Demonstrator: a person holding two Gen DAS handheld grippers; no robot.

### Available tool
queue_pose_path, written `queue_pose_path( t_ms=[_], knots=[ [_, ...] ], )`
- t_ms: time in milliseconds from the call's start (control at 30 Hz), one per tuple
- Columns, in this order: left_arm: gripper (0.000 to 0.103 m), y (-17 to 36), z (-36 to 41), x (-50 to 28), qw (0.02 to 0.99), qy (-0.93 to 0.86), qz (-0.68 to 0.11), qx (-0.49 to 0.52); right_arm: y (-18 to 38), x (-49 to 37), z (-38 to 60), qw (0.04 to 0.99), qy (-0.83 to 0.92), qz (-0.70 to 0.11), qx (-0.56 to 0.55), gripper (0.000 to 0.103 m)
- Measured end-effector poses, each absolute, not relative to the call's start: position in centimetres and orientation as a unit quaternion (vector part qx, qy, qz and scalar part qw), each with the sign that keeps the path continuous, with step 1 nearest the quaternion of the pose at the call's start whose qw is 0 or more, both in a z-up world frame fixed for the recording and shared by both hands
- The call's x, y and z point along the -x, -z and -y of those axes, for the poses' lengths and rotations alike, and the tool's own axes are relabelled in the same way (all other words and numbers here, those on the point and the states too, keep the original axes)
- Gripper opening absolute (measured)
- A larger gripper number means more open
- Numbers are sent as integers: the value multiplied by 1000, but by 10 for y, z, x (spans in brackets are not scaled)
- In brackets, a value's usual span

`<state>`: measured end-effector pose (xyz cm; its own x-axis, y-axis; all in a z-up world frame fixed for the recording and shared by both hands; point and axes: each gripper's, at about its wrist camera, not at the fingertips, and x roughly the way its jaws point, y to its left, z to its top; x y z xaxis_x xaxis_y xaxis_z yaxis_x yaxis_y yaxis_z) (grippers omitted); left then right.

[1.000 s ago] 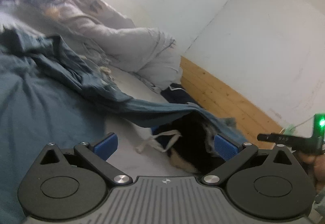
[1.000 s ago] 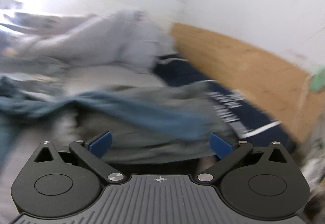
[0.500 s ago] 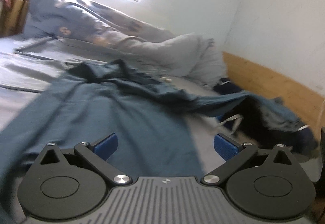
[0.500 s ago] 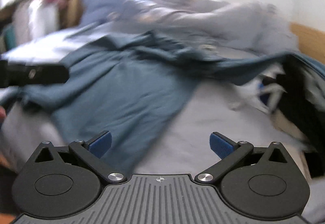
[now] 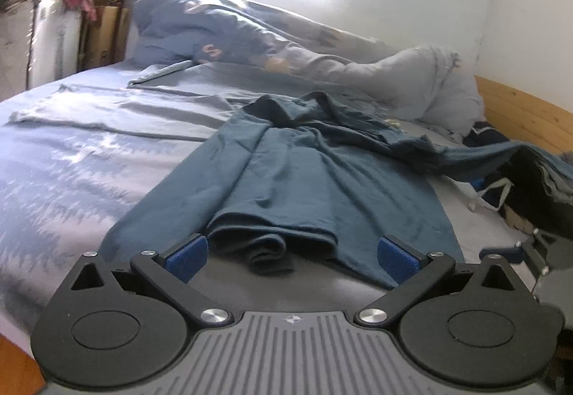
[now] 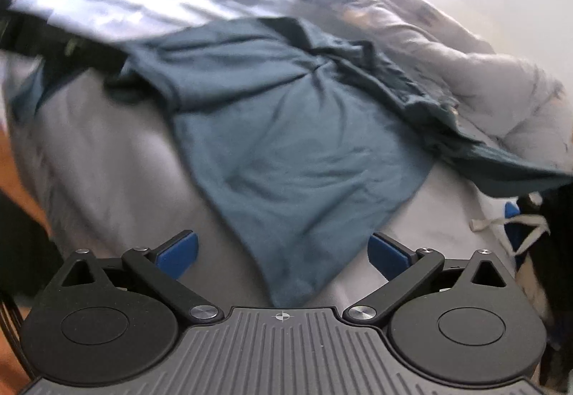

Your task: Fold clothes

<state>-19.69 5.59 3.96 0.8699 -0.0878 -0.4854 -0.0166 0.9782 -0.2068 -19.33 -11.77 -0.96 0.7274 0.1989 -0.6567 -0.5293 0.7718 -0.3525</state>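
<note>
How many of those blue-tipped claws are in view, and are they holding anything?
2. The left claw hangs open over the teal garment's near hem; the right claw is open over its corner. Neither grips cloth.

The far sleeve of the crumpled teal cotton garment [image 6: 286, 130] runs off the right-wrist view's right edge. A blurred black bar [image 6: 53, 51] covers its upper left corner. The dark clothes pile [image 5: 537, 194] beside it is cut off and too shadowed to identify.

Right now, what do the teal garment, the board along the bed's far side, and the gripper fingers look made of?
Teal garment: soft matte knit, likely cotton jersey; it drapes in loose folds. Board: light wood with visible grain and knots, probably pine. Fingers: blue pads, possibly rubber, on black arms, plastic or metal unclear.
</note>
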Motion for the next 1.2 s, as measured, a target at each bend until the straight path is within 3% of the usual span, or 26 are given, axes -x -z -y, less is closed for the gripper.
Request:
queue_pose_path(
  t_ms=[100, 300, 367, 400, 433, 533, 1200],
  knots=[
    [103, -39, -54, 195, 960, 20, -261, 94, 12, 196, 120, 886, -199, -307, 284, 88],
    [103, -32, -37, 199, 957, 43, -280, 63, 15, 197, 134, 889, -183, -291, 301, 83],
    [103, -32, -35, 198, 957, 45, -281, 62, 15, 199, 137, 887, -193, -291, 302, 61],
    [103, -32, -34, 198, 956, 46, -281, 63, 15, 201, 139, 884, -208, -295, 298, 33],
    [103, -32, -33, 197, 956, 45, -281, 64, 16, 203, 139, 881, -215, -294, 302, 25],
    [103, -32, -30, 197, 956, 40, -283, 71, 19, 209, 138, 878, -204, -282, 329, 13],
    [103, -31, 11, 173, 951, 56, -299, 60, -3, 195, 244, 927, -42, -300, 221, 9]
  ],
)
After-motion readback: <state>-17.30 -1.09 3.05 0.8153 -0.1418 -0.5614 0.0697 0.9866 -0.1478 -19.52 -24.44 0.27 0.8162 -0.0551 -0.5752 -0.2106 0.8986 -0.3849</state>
